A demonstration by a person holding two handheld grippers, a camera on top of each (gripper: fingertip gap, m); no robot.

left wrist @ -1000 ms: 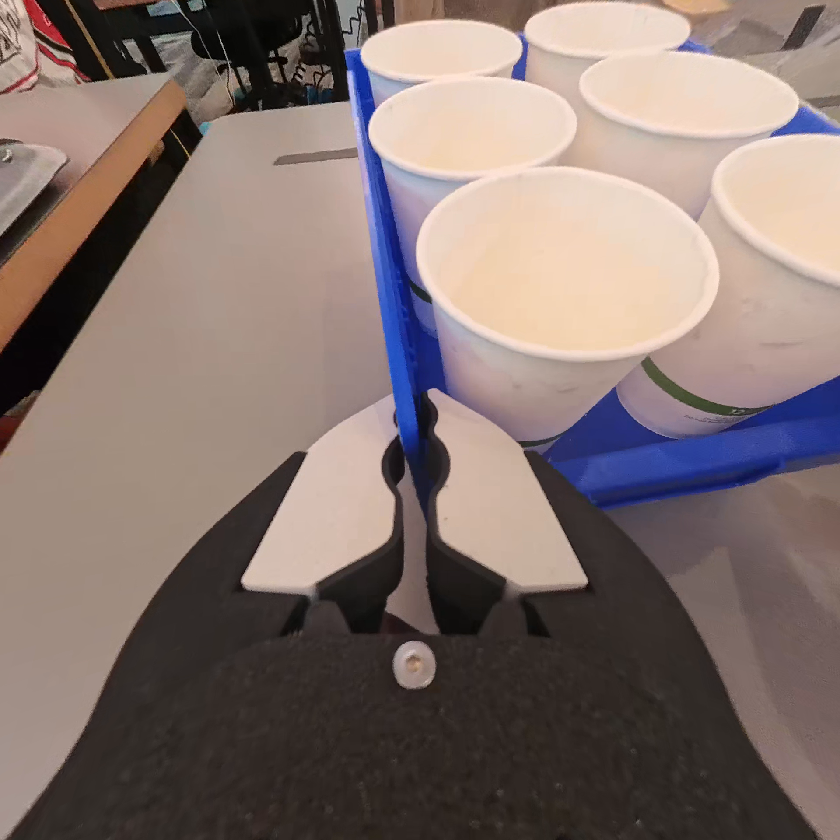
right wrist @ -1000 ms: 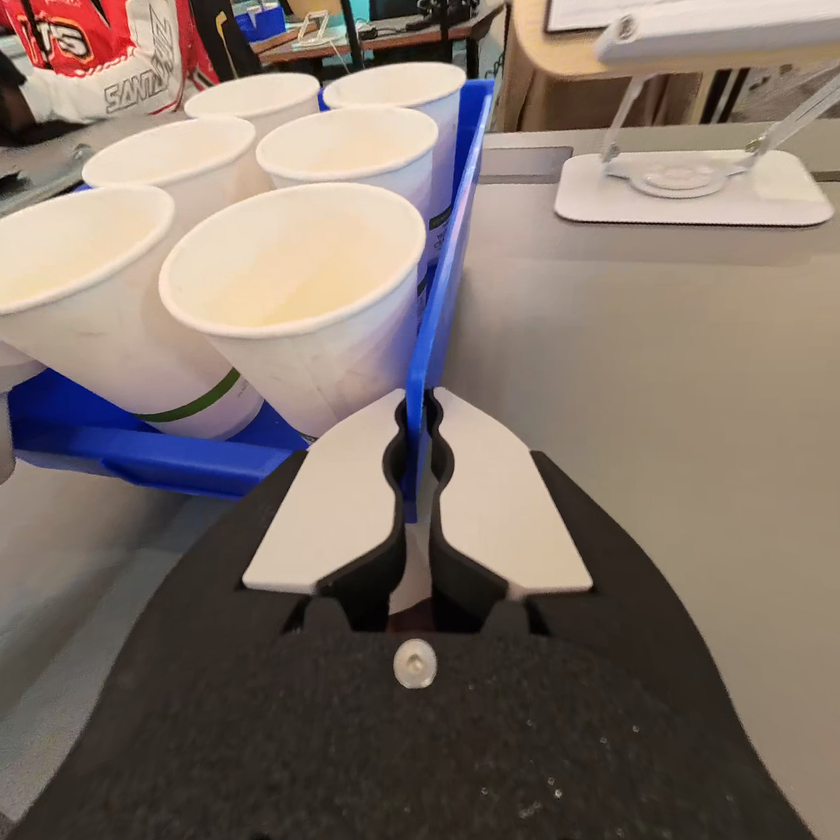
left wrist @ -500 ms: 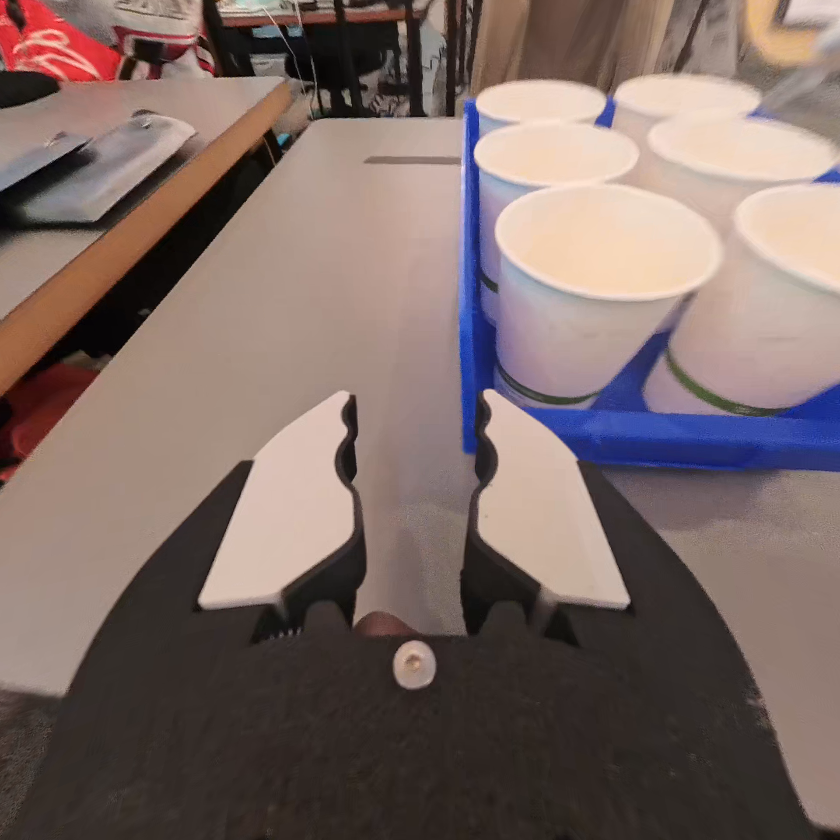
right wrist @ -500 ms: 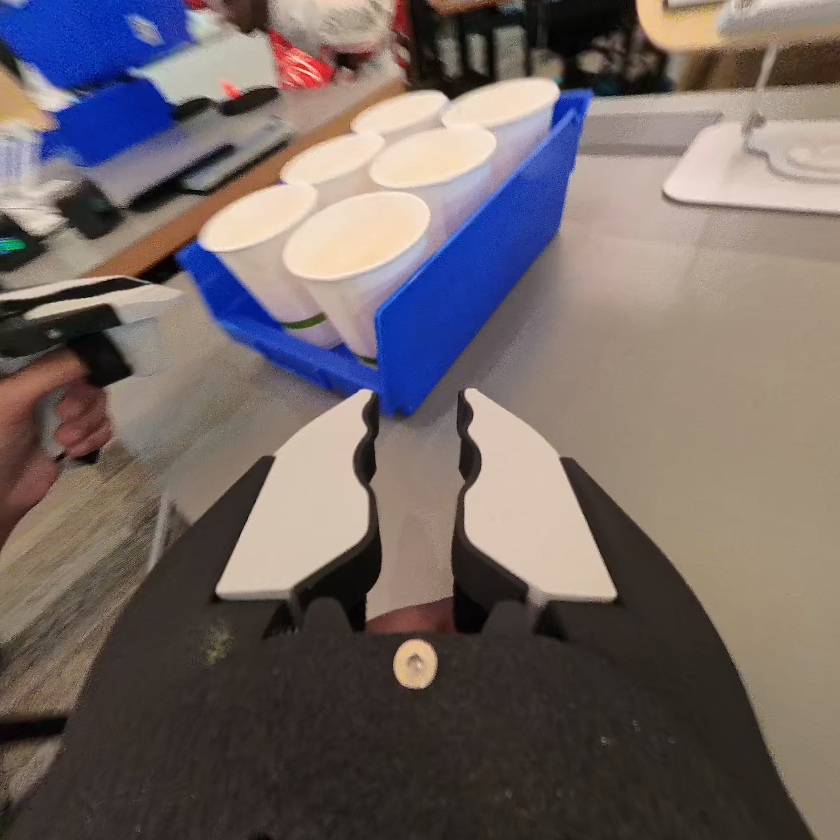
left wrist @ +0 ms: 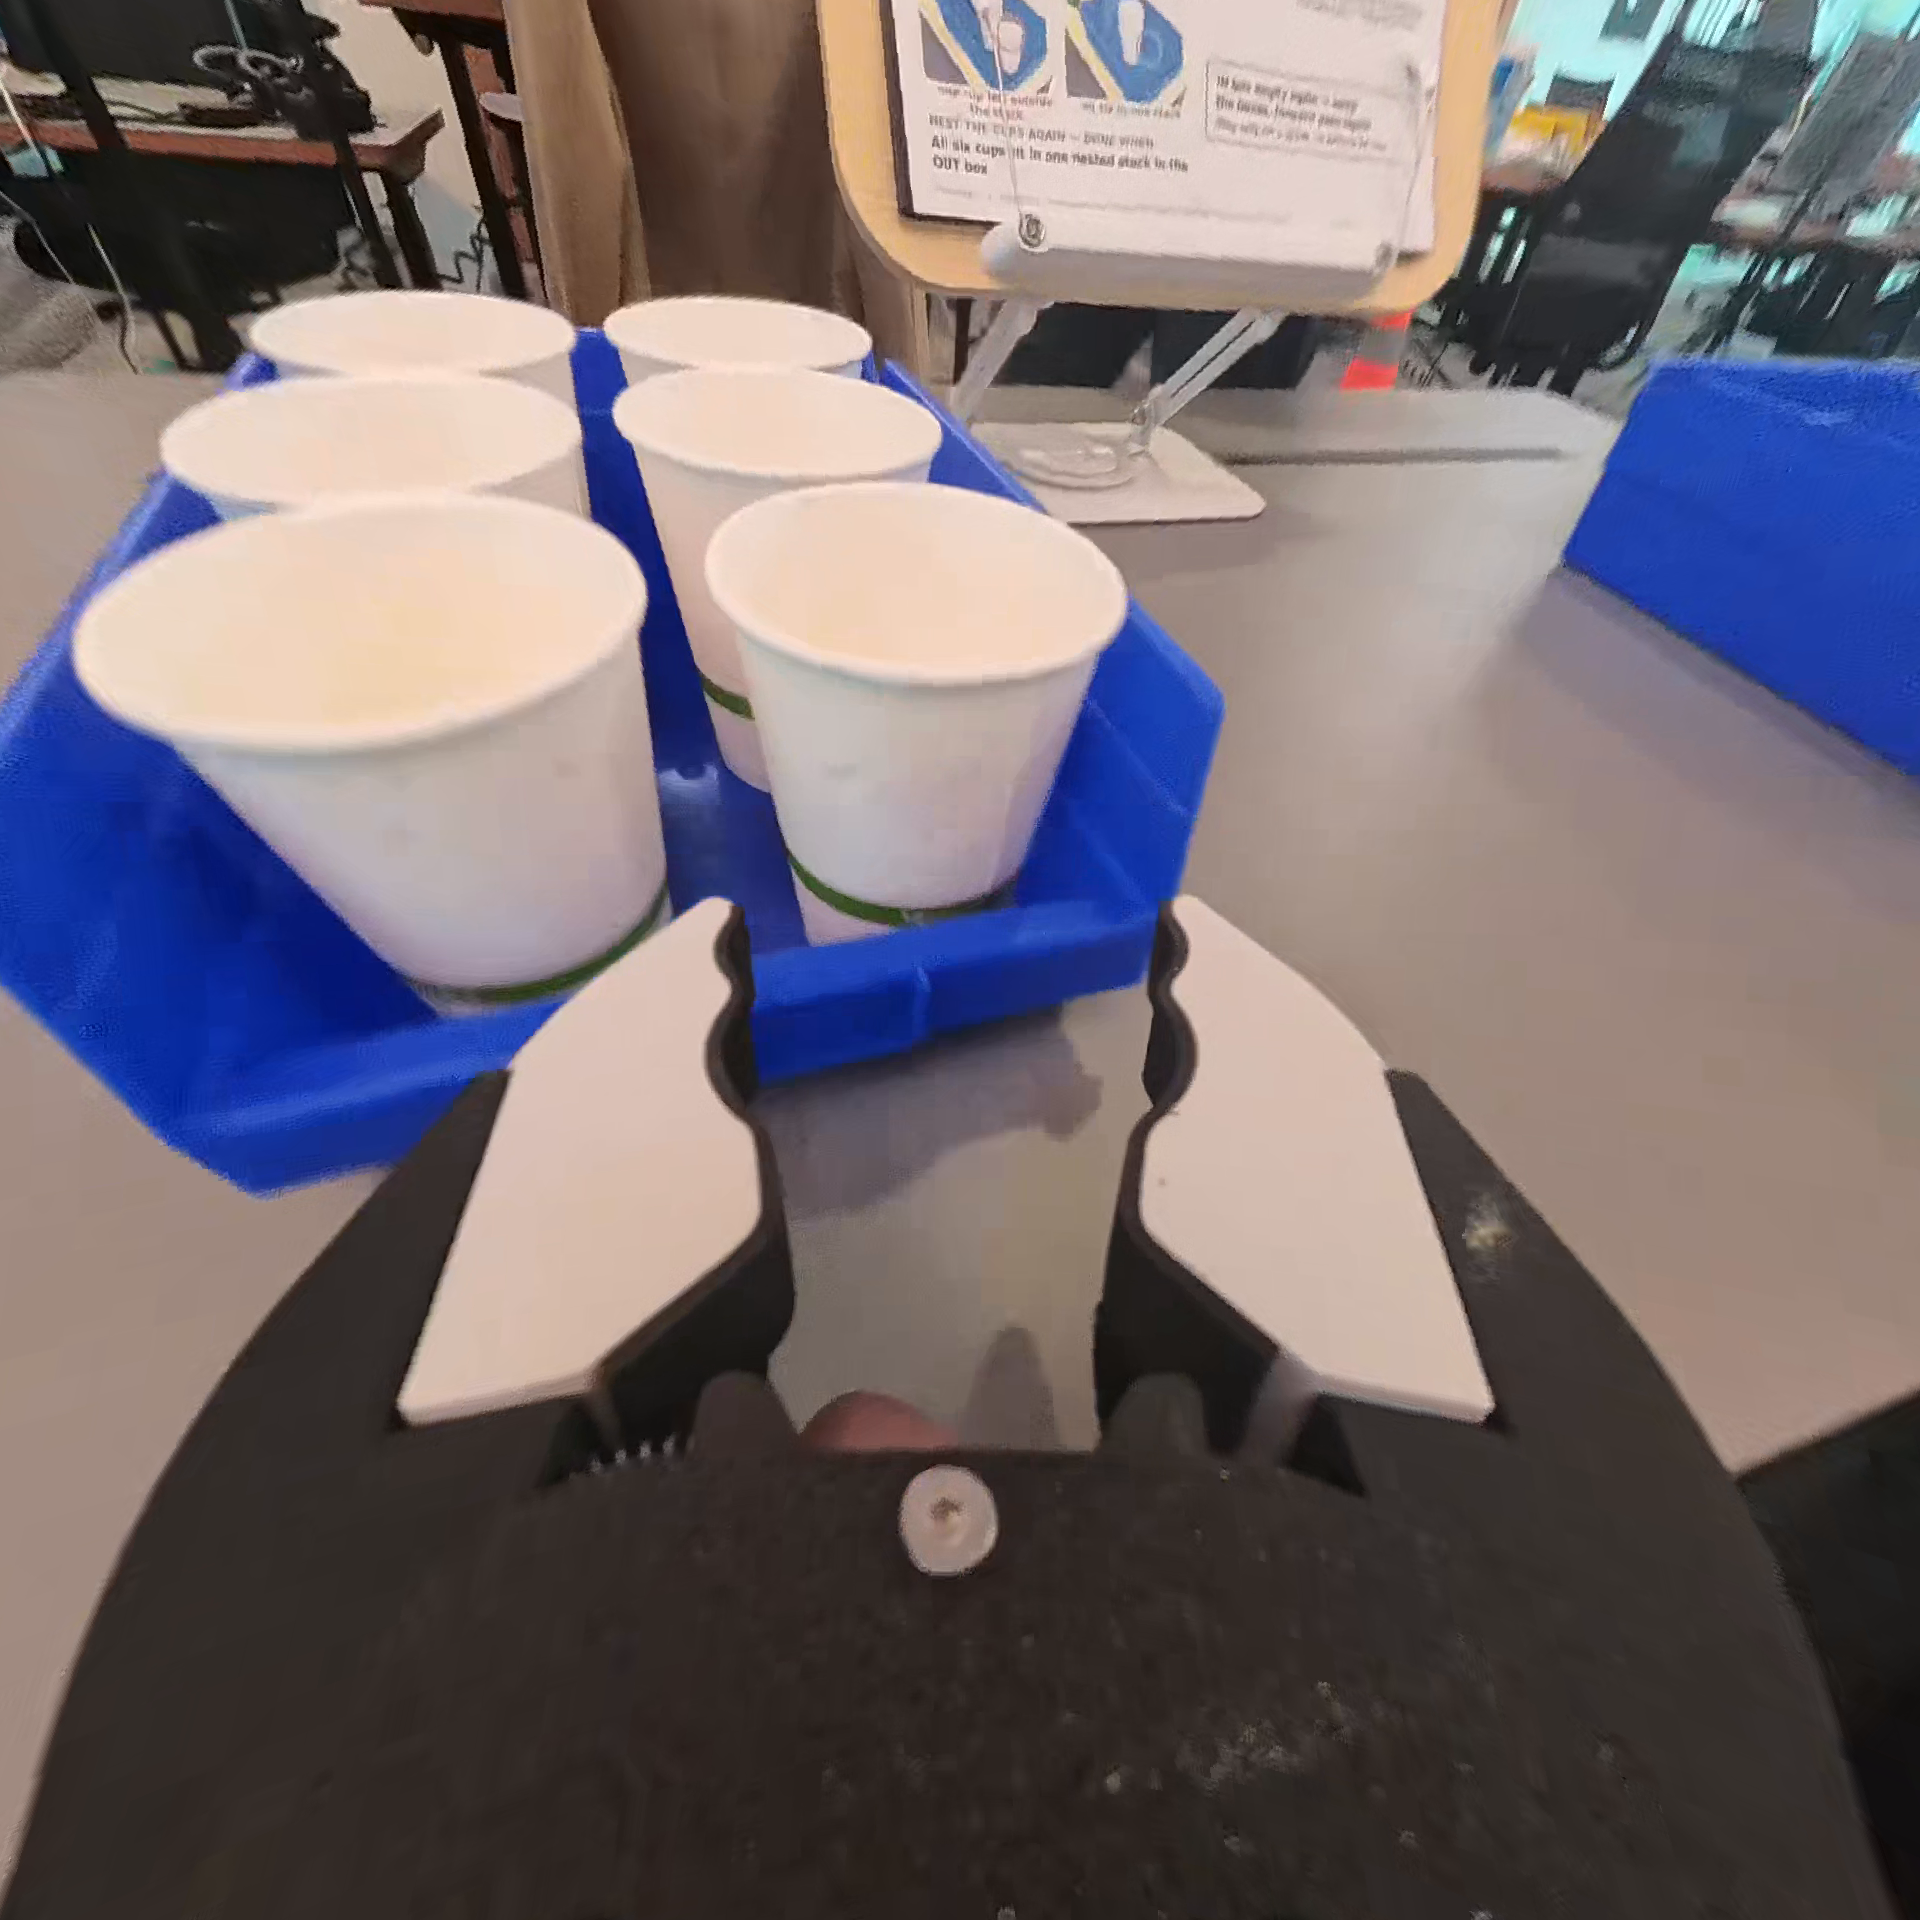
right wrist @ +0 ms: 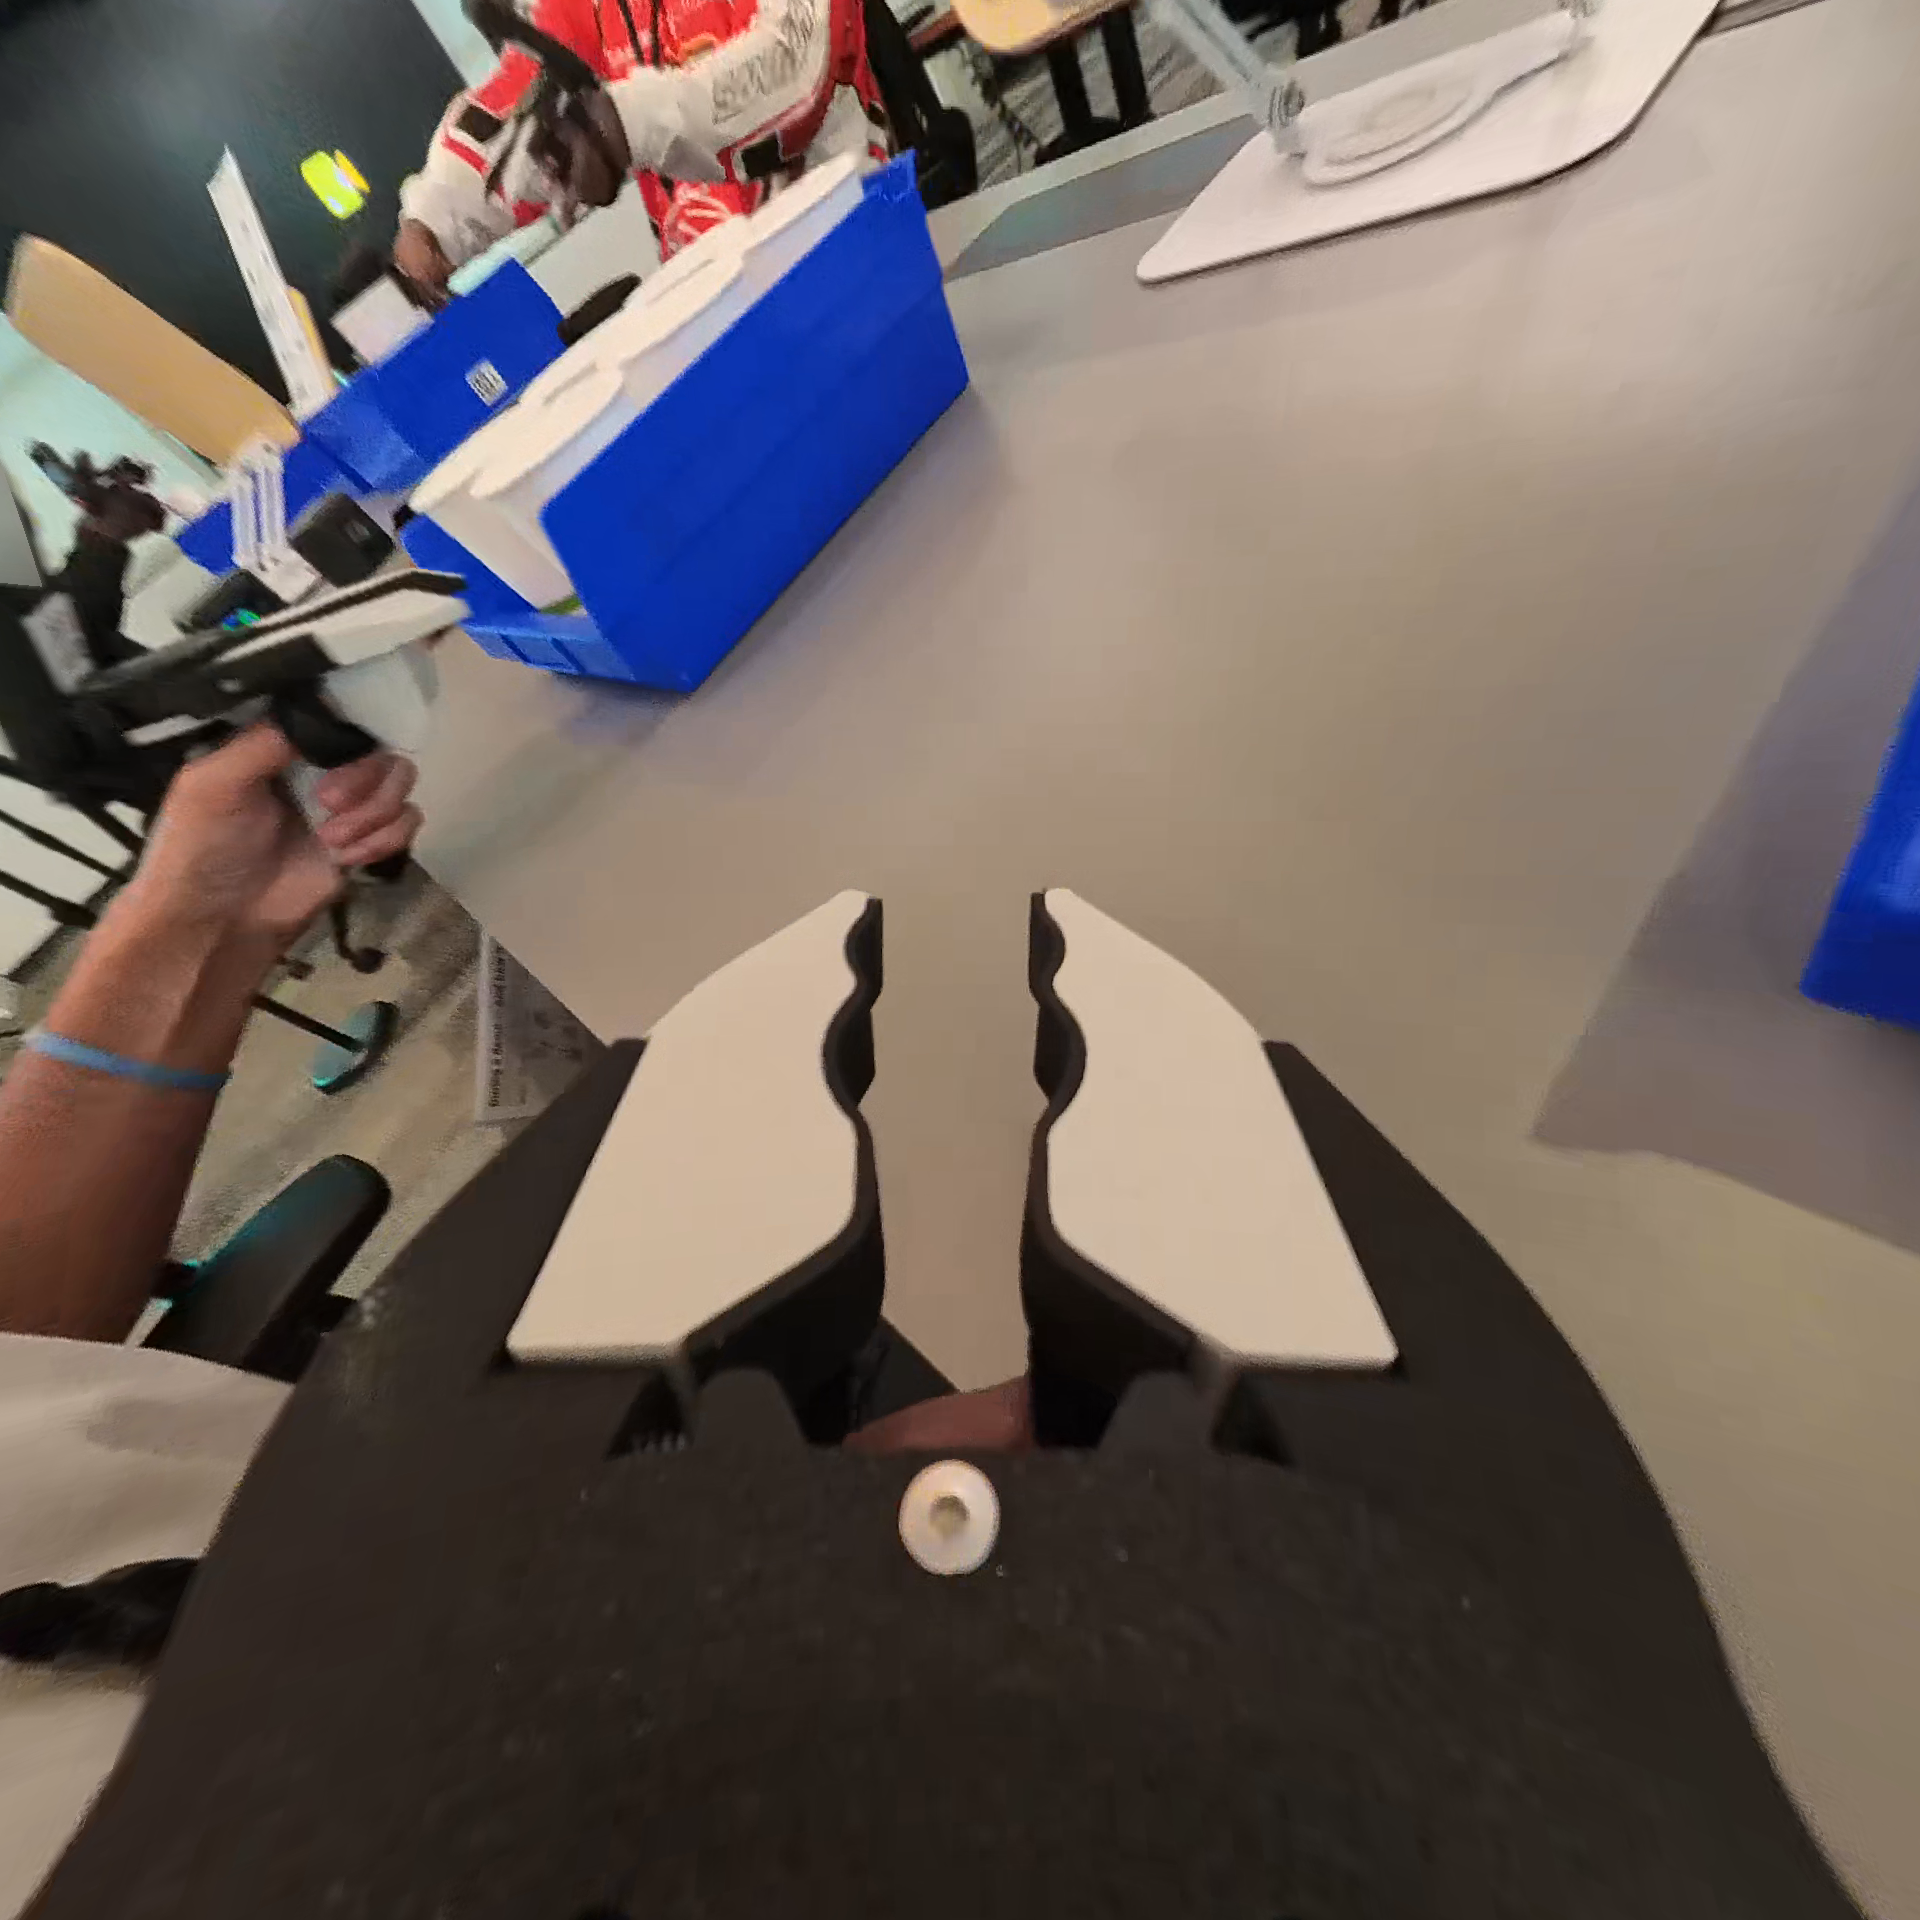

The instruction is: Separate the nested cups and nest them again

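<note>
Paper is what the task turns on, so expect light, thin-walled things that dent under a hard squeeze and slide easily on plastic. Nearest in the left wrist view, the left gripper (left wrist: 940, 977) is spread wide and holds nothing, hovering low over the grey table (left wrist: 1455, 935) just short of the blue bin (left wrist: 935, 987). In that bin stand six white cups (left wrist: 904, 707), upright and separate in two rows of three, none nested. A sound hold would be one finger inside and one outside the wall just under the rolled rim, which looks like the stiffest part.

The right gripper (right wrist: 956, 925) is partly open and also empty, angled down over bare table well apart from the bin. The left hand (right wrist: 260, 821) grips its handle, pointing that tool toward the bin. Farther right, a second blue bin (left wrist: 1756, 540) sits at the table's edge.
</note>
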